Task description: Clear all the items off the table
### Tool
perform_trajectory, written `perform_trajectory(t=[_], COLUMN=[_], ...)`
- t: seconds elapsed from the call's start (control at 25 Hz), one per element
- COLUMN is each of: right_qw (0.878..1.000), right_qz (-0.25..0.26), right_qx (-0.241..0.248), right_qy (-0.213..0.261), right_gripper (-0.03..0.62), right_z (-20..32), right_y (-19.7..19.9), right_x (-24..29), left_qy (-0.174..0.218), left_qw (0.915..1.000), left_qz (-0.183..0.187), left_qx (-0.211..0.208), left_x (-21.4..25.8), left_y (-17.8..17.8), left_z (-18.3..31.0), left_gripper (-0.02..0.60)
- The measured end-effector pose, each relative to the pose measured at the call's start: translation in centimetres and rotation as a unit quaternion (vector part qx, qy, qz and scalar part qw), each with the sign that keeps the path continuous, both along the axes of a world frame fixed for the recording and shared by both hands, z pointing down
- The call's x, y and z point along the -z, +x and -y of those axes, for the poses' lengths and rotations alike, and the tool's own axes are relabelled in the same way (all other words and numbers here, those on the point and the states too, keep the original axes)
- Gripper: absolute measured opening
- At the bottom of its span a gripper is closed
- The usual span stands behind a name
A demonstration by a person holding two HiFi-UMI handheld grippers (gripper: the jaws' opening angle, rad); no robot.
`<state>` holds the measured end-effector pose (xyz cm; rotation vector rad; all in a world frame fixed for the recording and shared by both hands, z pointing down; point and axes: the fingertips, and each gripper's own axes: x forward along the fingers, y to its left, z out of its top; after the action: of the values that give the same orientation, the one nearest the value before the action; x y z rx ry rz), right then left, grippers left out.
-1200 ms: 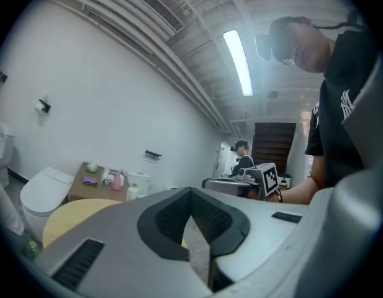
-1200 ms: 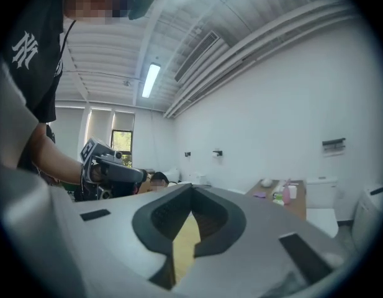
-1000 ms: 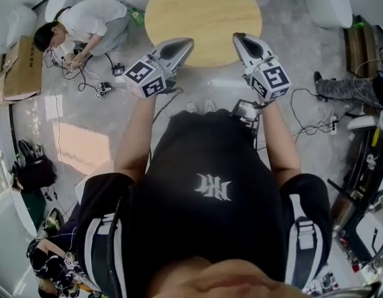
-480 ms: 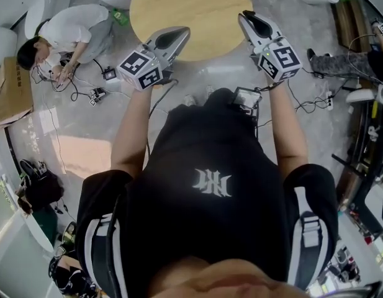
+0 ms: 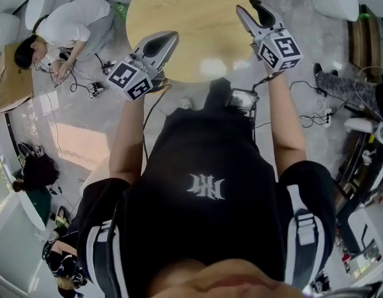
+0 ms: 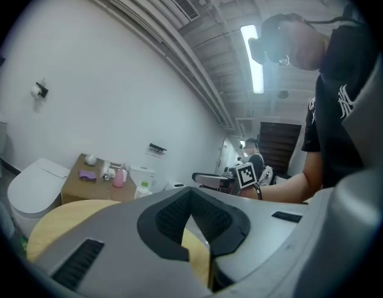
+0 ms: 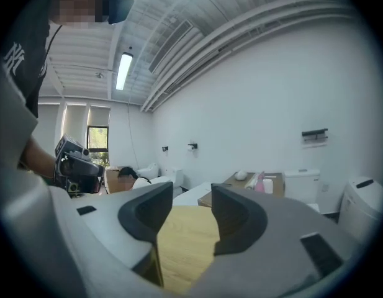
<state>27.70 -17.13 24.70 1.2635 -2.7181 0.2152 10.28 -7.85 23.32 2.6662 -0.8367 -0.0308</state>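
Both arms out front, elbows bent, L forearm and R forearm approx. parallel. L gripper pointing fwd, about level, jaw tips together, nothing in them. R gripper tipped slightly down, jaws part-way apart, just been opening, nothing btwn them. Neither gripper holding anything.
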Motion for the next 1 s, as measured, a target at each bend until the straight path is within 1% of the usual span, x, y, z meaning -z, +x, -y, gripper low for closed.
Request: perform_trajectory(t=[0.12,0.16,0.2,0.24,0.32,0.44,0.56,0.6,0.64,0.68,0.88,1.0], right_qw=[0.999,0.999,0.998,0.997,0.995,0.991,0.989,0.988,0.987,0.986,0.981,0.979], right_qz=[0.002,0.003,0.003,0.002,-0.001,-0.004,-0.009,-0.01,-0.012,-0.013,-0.032,-0.037], right_qx=[0.023,0.034,0.045,0.056,0.078,0.097,0.107,0.112,0.119,0.126,0.163,0.172], right_qy=[-0.027,-0.036,-0.045,-0.054,-0.07,-0.089,-0.098,-0.102,-0.105,-0.108,-0.104,-0.103], right_gripper=[0.201,0.218,0.266,0.29,0.291,0.374,0.38,0.404,0.46,0.477,0.477,0.477], right_z=[5.0,6.3,7.5,8.6,10.6,13.9,17.9,19.0,19.8,20.4,21.3,21.6], right_y=[0.0,-0.1,-0.1,0.0,0.1,0.0,-1.4,-2.0,-2.5,-2.8,-4.0,-4.5], right_x=[-3.0,-4.1,-5.2,-6.2,-8.3,-11.2,-13.9,-14.7,-15.4,-15.9,-17.7,-18.4], left_qy=[-0.024,-0.032,-0.039,-0.047,-0.061,-0.08,-0.096,-0.1,-0.104,-0.108,-0.119,-0.121], left_qw=[0.9992,0.9985,0.9977,0.9969,0.9946,0.9906,0.9871,0.9858,0.9848,0.9838,0.9801,0.9796], left_qz=[0.0,0.003,0.006,0.011,0.017,0.018,0.024,0.027,0.029,0.031,0.031,0.033], left_qx=[0.034,0.044,0.054,0.063,0.082,0.109,0.127,0.132,0.136,0.14,0.156,0.157], left_x=[-1.7,-2.3,-2.8,-3.2,-3.9,-4.8,-6.3,-6.7,-7.1,-7.4,-8.4,-8.7], left_y=[-0.3,-0.2,0.0,0.4,1.1,1.5,0.7,0.4,0.3,0.5,1.4,1.8], left_z=[3.6,4.6,5.4,6.0,7.0,8.0,9.2,9.5,9.7,9.8,10.2,10.5], left_gripper=[0.012,0.012,0.012,0.012,0.012,0.012,0.012,0.012,0.012,0.012,0.012,0.012])
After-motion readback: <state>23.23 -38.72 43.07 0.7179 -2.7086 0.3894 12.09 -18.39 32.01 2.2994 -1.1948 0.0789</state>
